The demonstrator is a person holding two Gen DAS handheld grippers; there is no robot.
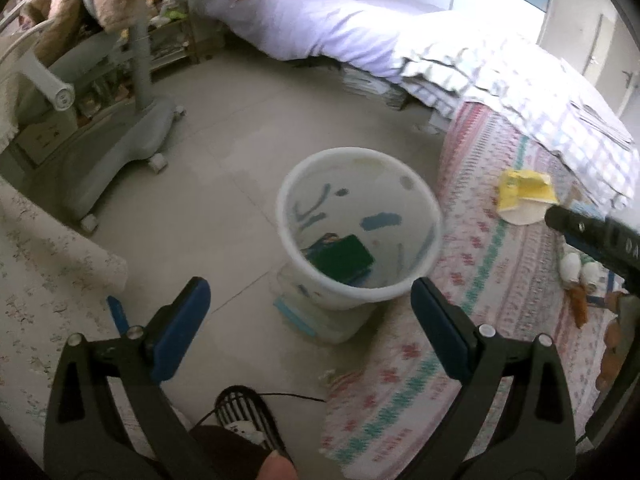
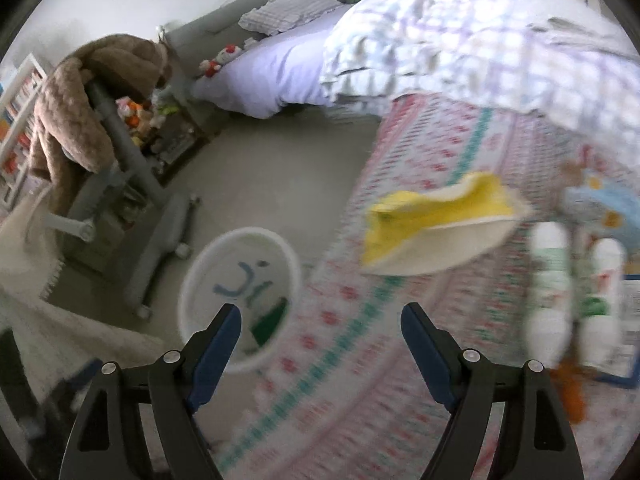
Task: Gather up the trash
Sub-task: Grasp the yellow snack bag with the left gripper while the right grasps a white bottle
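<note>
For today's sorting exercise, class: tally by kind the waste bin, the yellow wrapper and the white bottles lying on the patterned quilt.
White waste bin: 1
Yellow wrapper: 1
White bottles: 2
Total: 4

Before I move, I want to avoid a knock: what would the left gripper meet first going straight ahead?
Probably the white plastic bin: the open left gripper points down at its near rim; depth is uncertain.
</note>
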